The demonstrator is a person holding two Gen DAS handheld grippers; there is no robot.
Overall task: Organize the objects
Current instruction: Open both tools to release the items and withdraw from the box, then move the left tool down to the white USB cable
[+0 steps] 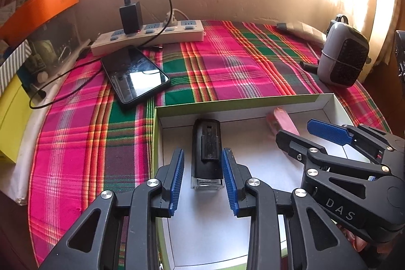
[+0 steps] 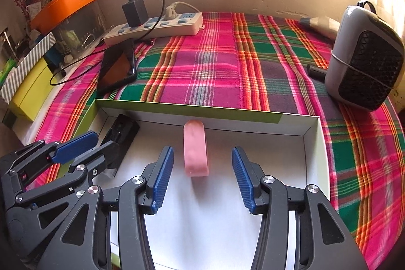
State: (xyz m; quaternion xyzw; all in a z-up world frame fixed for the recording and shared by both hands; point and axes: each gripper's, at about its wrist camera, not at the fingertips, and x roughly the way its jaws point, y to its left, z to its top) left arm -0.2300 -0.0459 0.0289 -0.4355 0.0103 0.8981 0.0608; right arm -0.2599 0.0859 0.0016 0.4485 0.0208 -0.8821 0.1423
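Observation:
A shallow white box with green outer walls [image 1: 235, 105] [image 2: 192, 111] lies on the plaid cloth. A black bike light with a clear lens [image 1: 207, 152] lies inside at its left; in the right wrist view [image 2: 121, 136] it is partly hidden. My left gripper [image 1: 204, 181] is open, its pads on either side of the light, not touching it. A pink eraser-like block [image 2: 195, 151] lies in the box; in the left wrist view [image 1: 283, 122] it is partly hidden. My right gripper [image 2: 202, 176] is open around the block's near end.
A black phone [image 1: 136, 74] [image 2: 117, 66] lies left on the cloth, a white power strip [image 1: 152, 36] [image 2: 154, 27] with a black charger behind it. A grey heater [image 1: 341, 57] [image 2: 367, 57] stands at the right. Orange and yellow boxes [image 2: 27, 90] crowd the left edge.

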